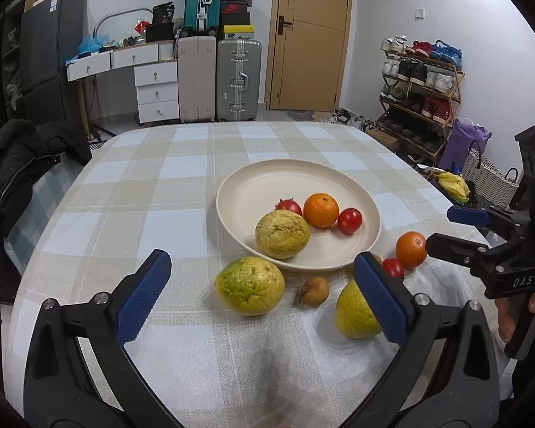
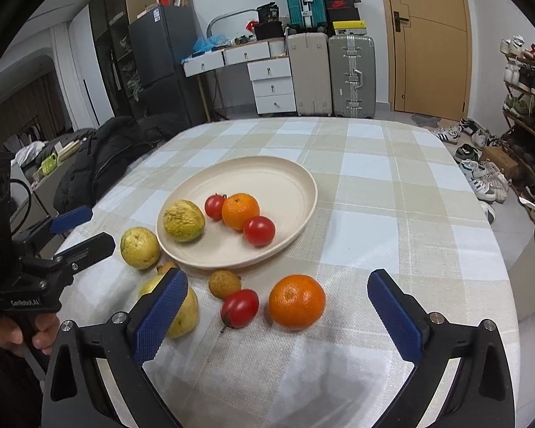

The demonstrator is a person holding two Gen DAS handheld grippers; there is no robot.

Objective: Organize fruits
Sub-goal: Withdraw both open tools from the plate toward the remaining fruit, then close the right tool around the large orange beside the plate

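Note:
A cream plate (image 1: pixel 267 178) (image 2: pixel 278 174) holds a yellow-green guava (image 1: pixel 282 234) (image 2: pixel 183 220), an orange (image 1: pixel 321 210) (image 2: pixel 240 211) and two red tomatoes (image 1: pixel 350 220) (image 2: pixel 259 230). On the cloth lie a second guava (image 1: pixel 249 285) (image 2: pixel 139 248), a third guava (image 1: pixel 355 315) (image 2: pixel 185 315), a small brown fruit (image 1: pixel 315 290) (image 2: pixel 224 284), a tomato (image 1: pixel 393 268) (image 2: pixel 239 308) and an orange (image 1: pixel 411 249) (image 2: pixel 297 302). My left gripper (image 1: pixel 264 296) is open above the second guava. My right gripper (image 2: pixel 276 315) is open around the loose orange and tomato.
The table wears a beige and white checked cloth (image 1: pixel 182 192). A black jacket (image 1: pixel 25 164) lies on a chair at the left edge. Suitcases (image 1: pixel 237 78), drawers and a shoe rack (image 1: pixel 421 89) stand beyond the table.

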